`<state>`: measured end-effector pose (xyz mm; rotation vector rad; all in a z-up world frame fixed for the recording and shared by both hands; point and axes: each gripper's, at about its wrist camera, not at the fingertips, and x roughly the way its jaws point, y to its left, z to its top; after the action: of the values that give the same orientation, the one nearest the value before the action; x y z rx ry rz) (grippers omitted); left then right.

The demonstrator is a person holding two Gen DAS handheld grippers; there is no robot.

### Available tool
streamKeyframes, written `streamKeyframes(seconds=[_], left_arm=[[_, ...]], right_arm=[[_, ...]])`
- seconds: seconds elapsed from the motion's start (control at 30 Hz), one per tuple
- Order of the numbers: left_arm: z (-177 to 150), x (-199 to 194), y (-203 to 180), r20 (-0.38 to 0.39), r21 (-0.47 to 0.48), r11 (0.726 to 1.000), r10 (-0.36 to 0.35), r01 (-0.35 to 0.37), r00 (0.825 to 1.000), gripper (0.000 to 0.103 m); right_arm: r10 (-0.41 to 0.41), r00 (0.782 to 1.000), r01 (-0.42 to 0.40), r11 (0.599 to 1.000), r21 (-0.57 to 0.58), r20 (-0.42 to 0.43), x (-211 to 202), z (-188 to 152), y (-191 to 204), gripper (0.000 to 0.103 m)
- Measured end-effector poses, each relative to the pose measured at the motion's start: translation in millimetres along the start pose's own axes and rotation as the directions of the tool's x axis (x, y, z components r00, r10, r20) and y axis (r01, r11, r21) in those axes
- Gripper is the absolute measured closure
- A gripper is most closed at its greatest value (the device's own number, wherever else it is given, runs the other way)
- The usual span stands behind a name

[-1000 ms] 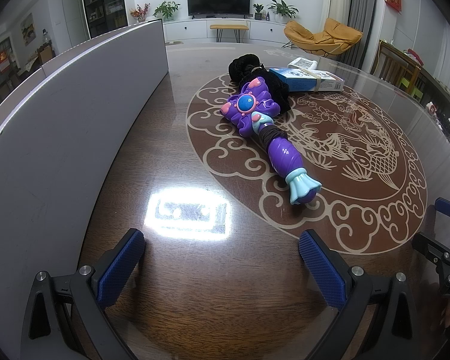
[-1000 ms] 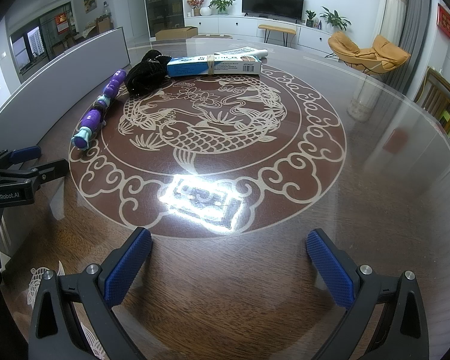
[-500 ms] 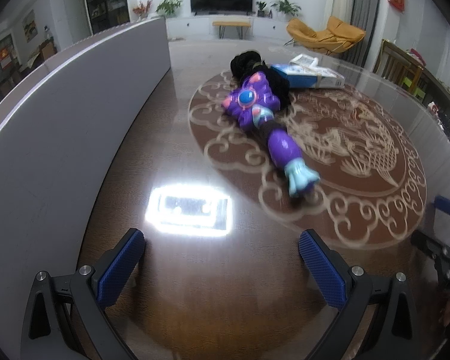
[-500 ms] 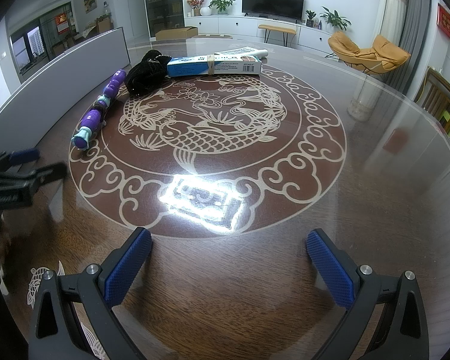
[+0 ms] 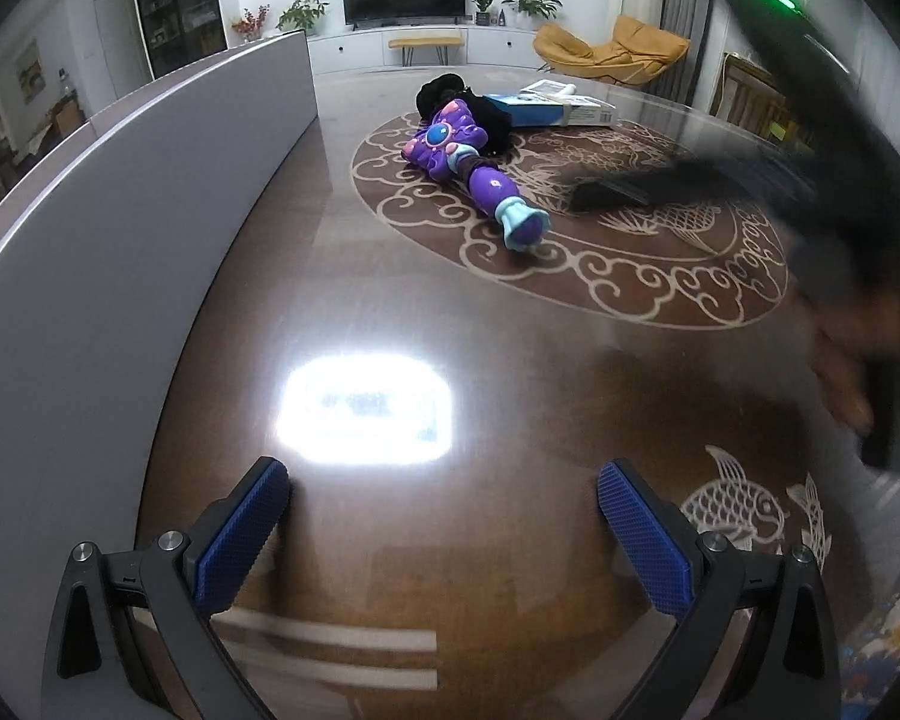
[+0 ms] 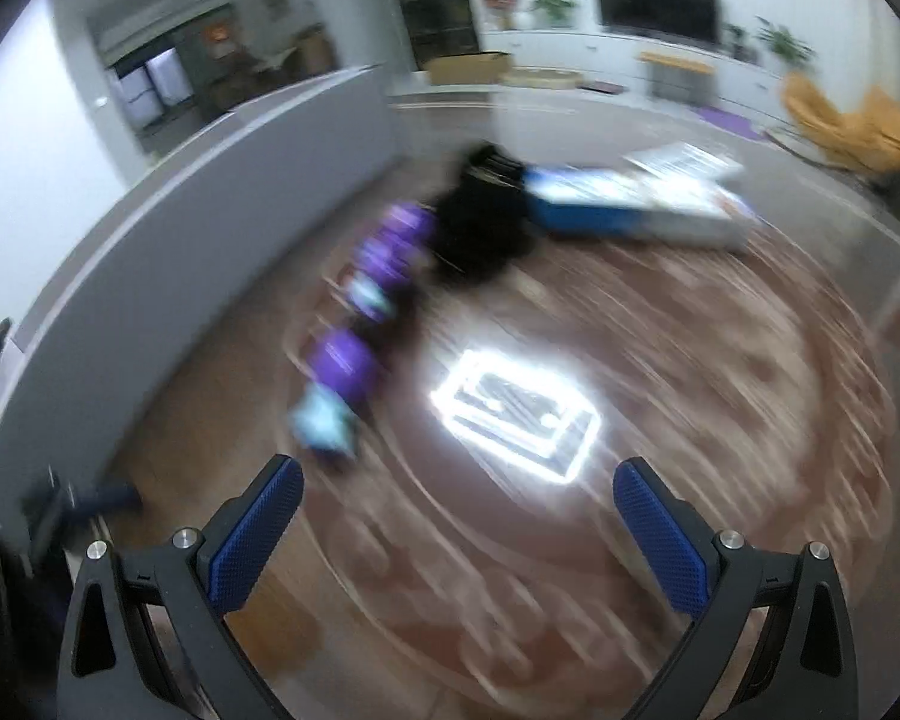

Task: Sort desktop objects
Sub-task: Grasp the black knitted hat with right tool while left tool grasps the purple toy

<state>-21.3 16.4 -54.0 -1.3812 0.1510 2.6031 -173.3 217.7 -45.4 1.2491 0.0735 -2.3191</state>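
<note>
From the left wrist camera, the left tongs point(image 5: 441, 531) stand wide, both blue pads apart over bare dark wood with nothing between them. Ahead on the bench point(image 5: 390, 312) a purple toy wand point(image 5: 474, 171) lies on the edge of the round scroll-and-fish inlay, its pale blue flared end pointing toward the camera and its far end resting against a black bundle point(image 5: 480, 111). Just behind that bundle sits a blue-and-white box point(image 5: 561, 111) with a white tube on top. A grey partition point(image 5: 120, 228) runs along the left side of the bench, and a bright lamp reflection point(image 5: 363, 408) glares on the wood just beyond the pads. At the right edge the right tongs point(image 5: 630, 189) reach in over the inlay, heavily blurred, beside the toy wand but apart from it — the hand point(image 5: 852, 372) holding them is a smear. From the right wrist camera, the whole scene is motion-blurred; the right tongs point(image 6: 459, 531) are wide, empty, above the inlay. The toy wand point(image 6: 360, 336) lies ahead and to the left, the black bundle point(image 6: 480, 228) and box point(image 6: 630, 204) beyond it, the partition point(image 6: 210, 252) to the left.
</note>
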Motion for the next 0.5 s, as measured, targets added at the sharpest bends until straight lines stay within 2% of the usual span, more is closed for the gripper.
streamKeyframes(seconds=[0.1, 0.17, 0.2, 0.27, 0.3, 0.37, 0.43, 0.5], left_arm=[[-6, -4, 1, 0.005, 0.003, 1.0, -0.002, 0.002, 1.0, 0.0], [-11, -7, 3, 0.011, 0.003, 1.0, -0.002, 0.002, 1.0, 0.0], [-12, -8, 4, 0.014, 0.002, 1.0, -0.001, 0.001, 1.0, 0.0], [-17, -11, 6, 0.025, -0.004, 1.0, 0.002, -0.002, 1.0, 0.0], [-19, -12, 8, 0.028, -0.009, 1.0, 0.005, -0.005, 1.0, 0.0], [-21, -14, 9, 0.038, -0.027, 1.0, 0.015, -0.014, 0.999, 0.0], [-21, -14, 8, 0.048, -0.042, 0.999, 0.028, -0.026, 0.998, 0.0], [-20, -14, 7, 0.049, -0.051, 0.998, 0.035, -0.032, 0.998, 0.0]], right_arm=[[-0.004, 0.999, 0.002, 0.999, -0.04, -0.037, 38, 33, 26, 0.004], [-0.062, 0.997, 0.059, 0.994, -0.088, -0.035, 52, 42, 39, 0.033], [-0.081, 0.996, 0.078, 0.99, -0.118, -0.022, 55, 44, 45, 0.042], [-0.081, 0.997, 0.079, 0.989, -0.125, -0.015, 54, 42, 48, 0.068], [-0.069, 0.998, 0.067, 0.991, -0.113, -0.013, 50, 39, 47, 0.073], [0.007, 0.999, -0.009, 0.997, -0.071, -0.033, 37, 25, 44, 0.074], [0.169, 0.982, -0.174, 0.983, -0.053, -0.086, 25, 8, 46, 0.074], [0.229, 0.967, -0.238, 0.969, -0.072, -0.112, 14, -3, 49, 0.064]])
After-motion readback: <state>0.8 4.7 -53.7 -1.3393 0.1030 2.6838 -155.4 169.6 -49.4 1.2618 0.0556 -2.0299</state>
